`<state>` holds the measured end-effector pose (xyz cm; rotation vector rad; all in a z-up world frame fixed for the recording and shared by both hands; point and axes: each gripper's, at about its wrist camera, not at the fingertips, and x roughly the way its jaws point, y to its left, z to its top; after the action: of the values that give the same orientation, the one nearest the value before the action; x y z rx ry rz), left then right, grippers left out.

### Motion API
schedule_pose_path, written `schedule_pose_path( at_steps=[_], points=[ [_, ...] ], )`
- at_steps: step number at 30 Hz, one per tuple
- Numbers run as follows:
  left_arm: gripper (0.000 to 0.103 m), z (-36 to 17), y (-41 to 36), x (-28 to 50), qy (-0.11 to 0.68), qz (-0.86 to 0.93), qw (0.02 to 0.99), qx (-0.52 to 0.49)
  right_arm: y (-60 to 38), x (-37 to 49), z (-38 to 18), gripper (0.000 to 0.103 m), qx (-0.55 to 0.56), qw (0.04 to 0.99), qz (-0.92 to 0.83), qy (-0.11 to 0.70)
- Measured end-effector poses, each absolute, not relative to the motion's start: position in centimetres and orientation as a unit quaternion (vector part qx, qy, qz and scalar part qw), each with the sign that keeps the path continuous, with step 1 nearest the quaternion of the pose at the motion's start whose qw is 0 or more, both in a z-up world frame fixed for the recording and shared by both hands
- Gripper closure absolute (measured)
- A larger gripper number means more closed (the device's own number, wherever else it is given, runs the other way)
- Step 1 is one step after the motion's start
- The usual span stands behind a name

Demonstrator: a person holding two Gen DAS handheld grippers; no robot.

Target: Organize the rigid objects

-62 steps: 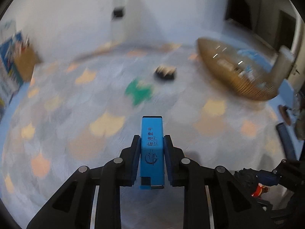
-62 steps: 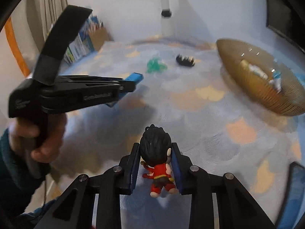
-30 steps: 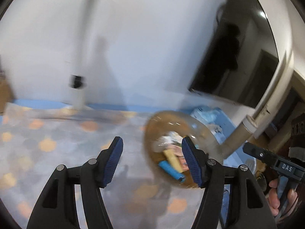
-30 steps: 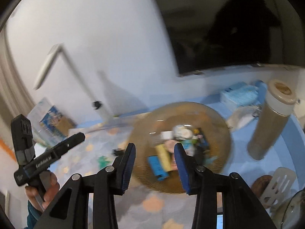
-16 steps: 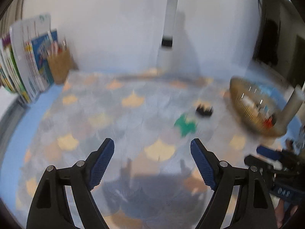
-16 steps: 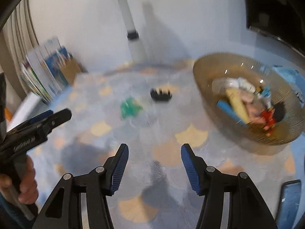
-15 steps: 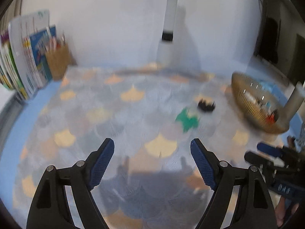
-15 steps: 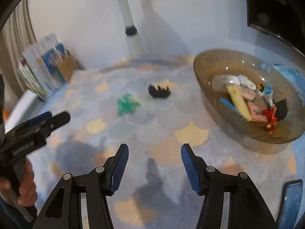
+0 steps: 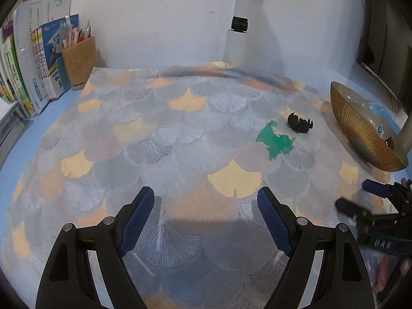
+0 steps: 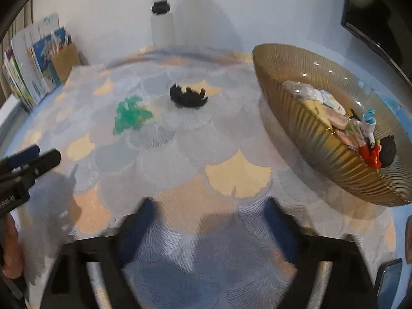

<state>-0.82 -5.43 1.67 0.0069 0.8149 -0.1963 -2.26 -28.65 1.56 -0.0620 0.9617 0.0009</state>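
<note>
The green, jagged-edged plastic toy (image 9: 275, 141) and the black spiky plastic toy (image 9: 299, 123) are lying on the fan-patterned mat (image 9: 180, 134), just beside each other and well apart from both grippers. Both are sitting ahead of the left gripper (image 9: 206, 221) and off to its right. From the right gripper (image 10: 209, 228) they are lying ahead and to the left, the black one nearer its centre line, so I judge the right hand better placed for it. The green toy's long axis is running roughly toward the left gripper. Both grippers are empty; the right gripper's jaws have just been opening wide, with nothing between them. The ribbed amber glass bowl (image 10: 303, 126), already holding several items, is standing to the right.
</note>
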Motion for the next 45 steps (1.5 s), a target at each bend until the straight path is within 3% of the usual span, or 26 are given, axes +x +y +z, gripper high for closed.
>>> schedule_pose_path(
  at_steps=[2,45],
  points=[
    [0.022,1.66,-5.36,-0.82,0.397,-0.094,0.913,0.002,-28.41,-2.1,1.38,0.0,-0.039,0.883,-0.002,0.467],
    [0.022,0.88,-6.08,-0.44,0.417,-0.074,0.905,0.035,-28.71,-2.19,1.26,0.0,-0.026,0.886,0.002,0.462]
  ],
)
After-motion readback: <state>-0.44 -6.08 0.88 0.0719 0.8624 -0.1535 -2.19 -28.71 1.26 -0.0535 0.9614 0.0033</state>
